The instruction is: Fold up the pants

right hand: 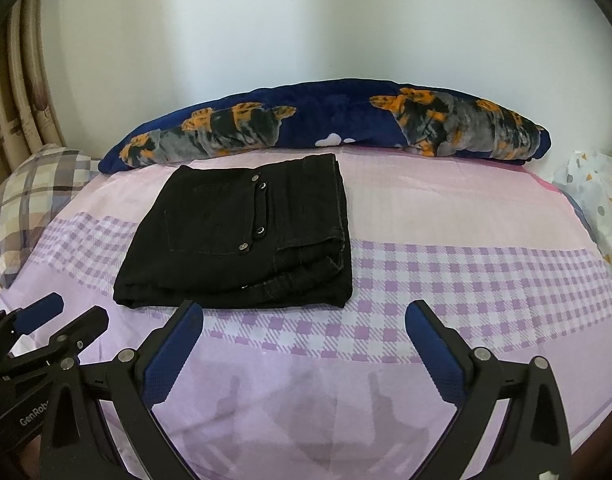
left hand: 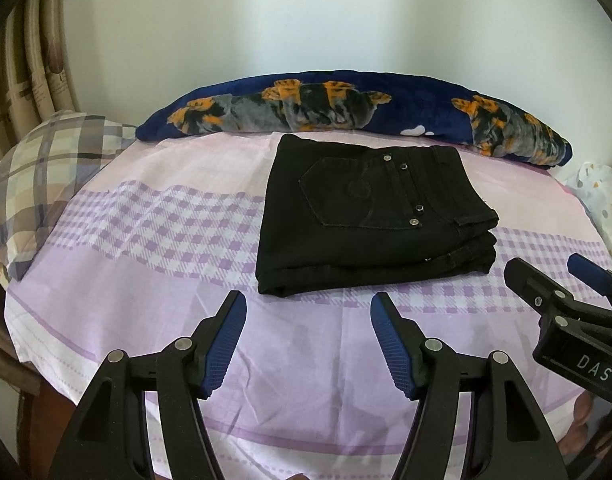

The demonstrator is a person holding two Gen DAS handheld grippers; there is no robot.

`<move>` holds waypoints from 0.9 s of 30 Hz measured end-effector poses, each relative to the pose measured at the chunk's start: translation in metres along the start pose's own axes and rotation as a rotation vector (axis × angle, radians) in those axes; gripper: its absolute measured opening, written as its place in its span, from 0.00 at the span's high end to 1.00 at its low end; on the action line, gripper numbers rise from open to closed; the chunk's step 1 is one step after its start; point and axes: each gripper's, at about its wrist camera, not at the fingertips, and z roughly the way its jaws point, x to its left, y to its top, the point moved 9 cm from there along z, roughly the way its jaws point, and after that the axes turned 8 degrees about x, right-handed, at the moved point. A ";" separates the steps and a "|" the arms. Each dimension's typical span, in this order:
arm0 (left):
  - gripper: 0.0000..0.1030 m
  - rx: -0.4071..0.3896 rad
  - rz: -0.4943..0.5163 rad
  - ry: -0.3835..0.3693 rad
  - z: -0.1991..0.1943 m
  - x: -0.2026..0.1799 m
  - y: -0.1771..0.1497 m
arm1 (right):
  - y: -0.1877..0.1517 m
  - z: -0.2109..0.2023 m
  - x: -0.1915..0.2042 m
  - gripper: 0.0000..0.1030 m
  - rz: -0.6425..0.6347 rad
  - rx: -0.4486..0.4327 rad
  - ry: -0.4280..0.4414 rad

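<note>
Left gripper [left hand: 308, 304] is held spread wide with nothing between its fingers, just short of the black pants [left hand: 370, 216]. Right gripper [right hand: 304, 314] is likewise splayed and empty. Pants are seen folded into a compact stack, back pocket up, on the pink-and-purple checked sheet [right hand: 446, 280], near the blue blanket roll [left hand: 426, 108].

Soft, even daylight fills both views, and the white wall [left hand: 306, 8] beyond the fingers is almost washed out. Faint gripper shadows fall on the bedsheet [right hand: 306, 420] between and below the fingers. Focus is sharp centrally; fisheye bending curves the bed's edges, and dark vignetting rounds the corners.
</note>
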 end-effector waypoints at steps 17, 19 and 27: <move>0.36 0.010 0.011 -0.003 0.001 0.000 -0.005 | -0.003 0.004 0.001 0.03 -0.012 0.014 -0.006; 0.36 0.009 0.011 -0.001 0.001 0.000 -0.005 | -0.002 0.005 0.001 0.03 -0.015 0.018 -0.003; 0.36 0.008 0.034 -0.003 0.003 -0.002 -0.003 | -0.002 0.007 0.000 0.03 -0.018 0.021 -0.004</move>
